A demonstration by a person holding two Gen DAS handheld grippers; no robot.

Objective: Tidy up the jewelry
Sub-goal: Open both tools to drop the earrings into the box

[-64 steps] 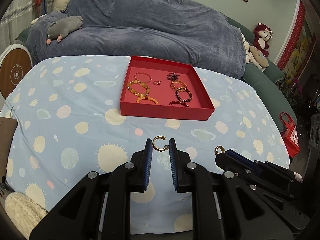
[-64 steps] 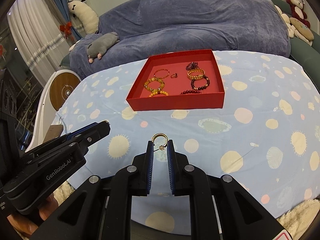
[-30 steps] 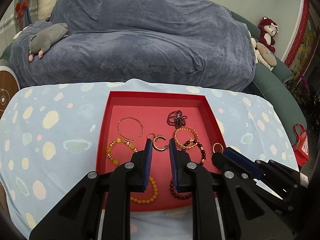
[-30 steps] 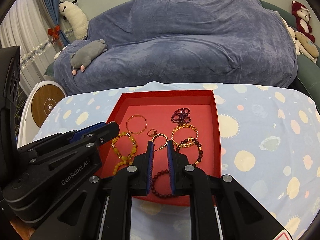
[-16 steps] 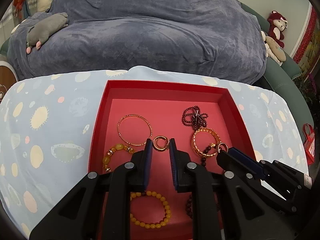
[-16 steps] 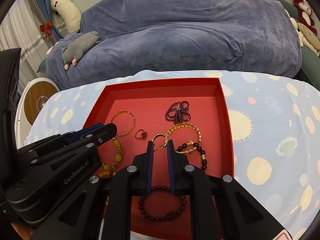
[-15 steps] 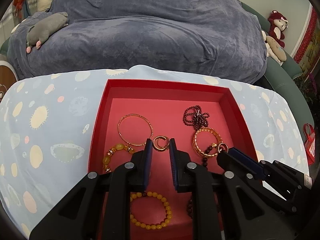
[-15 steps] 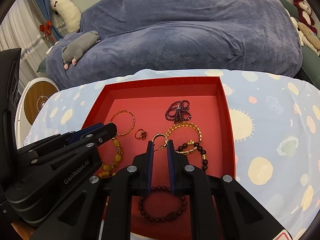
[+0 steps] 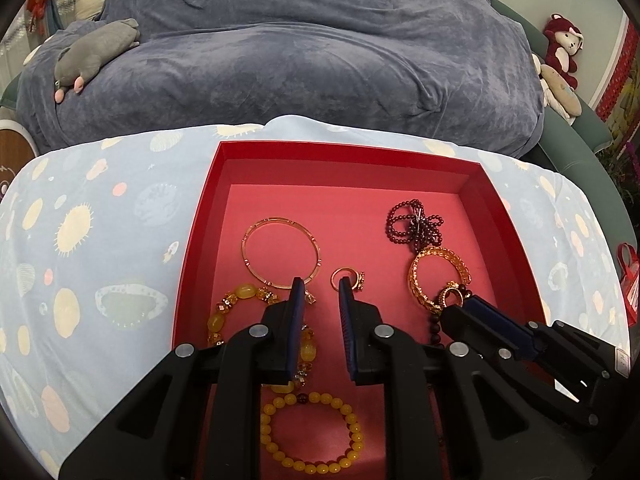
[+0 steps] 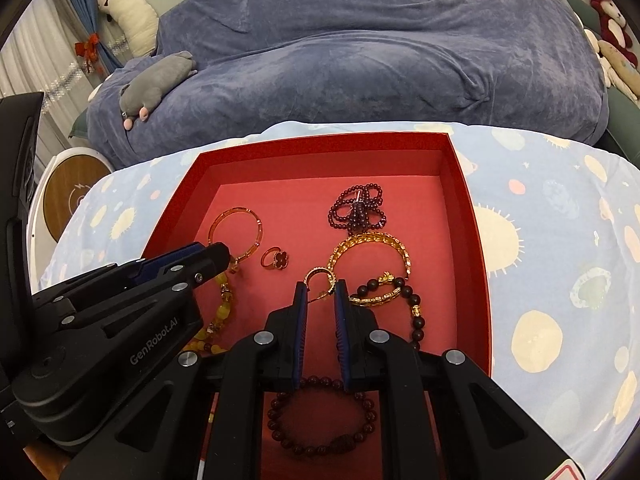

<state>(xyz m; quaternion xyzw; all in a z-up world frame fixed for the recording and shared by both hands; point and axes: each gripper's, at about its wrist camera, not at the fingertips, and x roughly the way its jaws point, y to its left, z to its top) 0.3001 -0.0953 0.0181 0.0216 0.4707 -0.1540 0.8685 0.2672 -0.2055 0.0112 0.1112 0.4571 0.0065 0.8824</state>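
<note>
Released within the last half second: the open gold ring once pinched by the left gripper (image 9: 319, 292); cannot tell where now.

From the left wrist: jaws parted a little, nothing between them, hovering over the red tray (image 9: 496, 208) on the spotted tablecloth (image 9: 100, 240). Just past the tips, a flower ring (image 9: 348, 278), with a thin bangle (image 9: 280, 252) to its left. Partly hidden under the fingers, an amber bracelet (image 9: 224, 312) and a yellow bead bracelet (image 9: 316, 428). At right, the right gripper (image 9: 460, 308) crossing a chain bracelet (image 9: 436, 254).

From the right wrist: closed narrowly on a small hoop ring (image 10: 320, 276) above the tray floor. Dark bead bracelet (image 10: 322, 416) below, and the left gripper's body blocking the amber beads.
</note>
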